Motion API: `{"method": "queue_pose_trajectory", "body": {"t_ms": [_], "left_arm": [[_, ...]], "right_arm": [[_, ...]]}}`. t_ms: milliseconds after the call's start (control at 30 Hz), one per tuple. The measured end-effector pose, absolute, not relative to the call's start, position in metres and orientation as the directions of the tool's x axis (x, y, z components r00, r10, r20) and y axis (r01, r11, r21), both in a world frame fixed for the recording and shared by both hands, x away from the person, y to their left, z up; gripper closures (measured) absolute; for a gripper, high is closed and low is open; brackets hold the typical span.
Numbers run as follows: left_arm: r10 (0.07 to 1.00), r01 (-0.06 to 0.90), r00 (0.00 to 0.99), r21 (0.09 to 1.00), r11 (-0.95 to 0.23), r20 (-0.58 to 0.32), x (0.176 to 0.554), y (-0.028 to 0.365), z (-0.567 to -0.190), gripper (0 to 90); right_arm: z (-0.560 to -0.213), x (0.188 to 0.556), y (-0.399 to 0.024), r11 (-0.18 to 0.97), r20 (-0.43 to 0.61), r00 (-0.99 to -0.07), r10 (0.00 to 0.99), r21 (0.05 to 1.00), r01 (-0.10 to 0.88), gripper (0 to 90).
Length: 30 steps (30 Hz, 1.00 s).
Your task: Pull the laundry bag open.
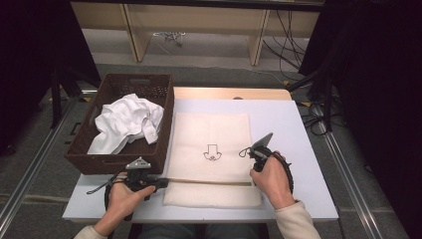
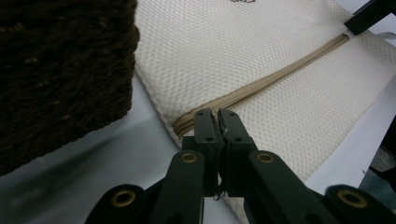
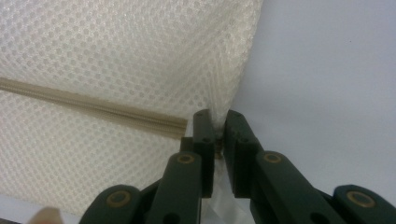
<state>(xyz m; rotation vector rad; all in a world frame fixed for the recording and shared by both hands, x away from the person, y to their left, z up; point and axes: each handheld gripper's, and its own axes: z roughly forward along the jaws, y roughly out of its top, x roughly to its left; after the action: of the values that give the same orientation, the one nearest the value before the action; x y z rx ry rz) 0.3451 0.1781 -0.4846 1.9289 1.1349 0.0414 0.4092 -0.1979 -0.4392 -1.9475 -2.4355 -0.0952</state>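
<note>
At the table's (image 1: pixel 308 149) left edge sits a dark wicker basket (image 1: pixel 99 162) holding crumpled white cloth (image 1: pixel 128 122). Just beside it, a cream mesh laundry bag (image 1: pixel 211 132) lies flat across the middle of the white surface, its tan zipper (image 2: pixel 261 84) running near the front edge. My left gripper (image 1: pixel 161 182) has its jaws pinched together on the bag's left edge at the zipper's end; the left gripper view (image 2: pixel 218 122) shows the pads nipping the mesh there. My right gripper (image 1: pixel 252 164) clamps narrowly on the bag's right edge, a fold of mesh caught between its jaws in the right gripper view (image 3: pixel 217 123).
</note>
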Motion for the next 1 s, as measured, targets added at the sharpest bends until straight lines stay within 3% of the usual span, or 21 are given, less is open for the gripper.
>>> {"method": "queue_pose_trajectory", "body": {"t_ms": [633, 1000], "left_arm": [[0.748, 0.702, 0.558, 0.685, -0.195, -0.359, 0.344, 0.187, -0.487, 86.9], [0.759, 0.698, 0.558, 0.684, -0.212, -0.335, 0.344, 0.190, -0.487, 86.8]], "right_arm": [[-0.439, 0.408, -0.199, 0.253, 0.053, -0.254, 0.966, 0.029, 0.967, 84.7], [-0.439, 0.407, -0.195, 0.222, 0.059, -0.224, 0.973, 0.029, 0.975, 84.8]]}}
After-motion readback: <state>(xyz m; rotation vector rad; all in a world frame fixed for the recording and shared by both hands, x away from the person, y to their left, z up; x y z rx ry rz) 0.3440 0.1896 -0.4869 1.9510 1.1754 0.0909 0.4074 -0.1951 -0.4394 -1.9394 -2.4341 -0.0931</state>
